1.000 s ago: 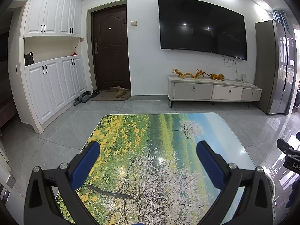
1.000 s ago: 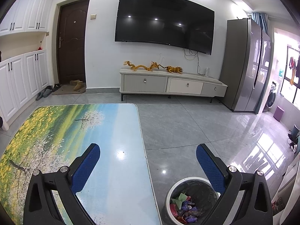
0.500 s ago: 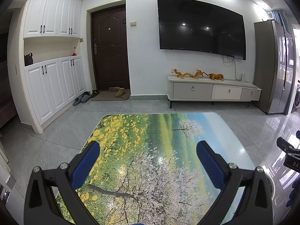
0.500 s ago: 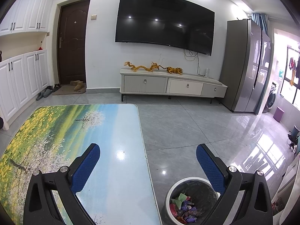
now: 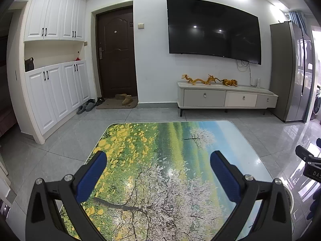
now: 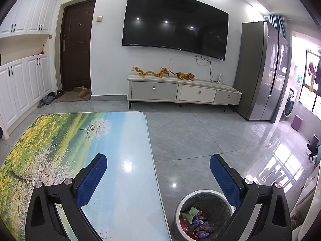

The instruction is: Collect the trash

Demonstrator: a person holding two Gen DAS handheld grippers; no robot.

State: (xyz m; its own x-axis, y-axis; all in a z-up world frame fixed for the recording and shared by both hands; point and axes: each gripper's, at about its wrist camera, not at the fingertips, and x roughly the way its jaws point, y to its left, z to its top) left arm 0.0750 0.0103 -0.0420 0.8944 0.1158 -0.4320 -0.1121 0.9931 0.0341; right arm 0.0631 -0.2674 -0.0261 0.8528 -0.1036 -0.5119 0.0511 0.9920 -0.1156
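A white trash bin (image 6: pixel 204 214) with a dark liner stands on the floor right of the table and holds several coloured wrappers (image 6: pixel 193 224). My right gripper (image 6: pixel 158 165) is open above the table's right edge and the bin, with nothing between its blue pads. Over the middle of the landscape-printed table (image 5: pixel 160 160), my left gripper (image 5: pixel 158 163) is open as well and holds nothing. No trash shows on the tabletop (image 6: pixel 120 140). Part of the right gripper (image 5: pixel 309 160) shows at the right edge of the left wrist view.
A TV cabinet (image 6: pixel 180 94) with golden figurines stands under a wall TV (image 6: pixel 174 24). A tall fridge (image 6: pixel 260 70) is at the right. White cupboards (image 5: pixel 54 90), a dark door (image 5: pixel 116 56) and shoes (image 5: pixel 124 99) are at the left. Grey tiled floor surrounds the table.
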